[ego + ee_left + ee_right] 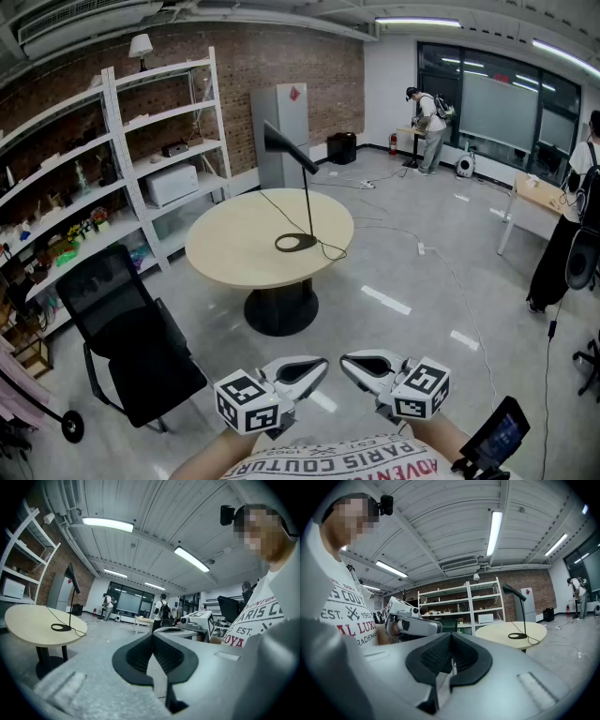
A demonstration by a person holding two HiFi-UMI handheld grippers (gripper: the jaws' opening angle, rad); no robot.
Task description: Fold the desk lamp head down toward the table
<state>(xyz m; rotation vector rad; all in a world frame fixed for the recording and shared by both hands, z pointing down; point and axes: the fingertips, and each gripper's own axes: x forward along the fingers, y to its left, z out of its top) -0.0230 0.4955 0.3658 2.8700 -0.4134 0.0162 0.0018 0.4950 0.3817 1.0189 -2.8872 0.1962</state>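
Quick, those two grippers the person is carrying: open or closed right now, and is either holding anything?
Left gripper: closed, holding nothing.
Right gripper: closed, holding nothing.

A slim black desk lamp [308, 202] is standing on a round, pale beige table [225, 253], right of the tabletop's centre and towards its far-right edge. Its base [311, 240] is a flat open ring lying on the tabletop. A thin straight stem is rising upright from the ring's right side. At the top, the long narrow head [284, 146] is tilting, its free end pointing up and to the left, well above the table, and its lower end is meeting the stem. A thin black cable [281, 208] is trailing loosely across the tabletop beside the base.
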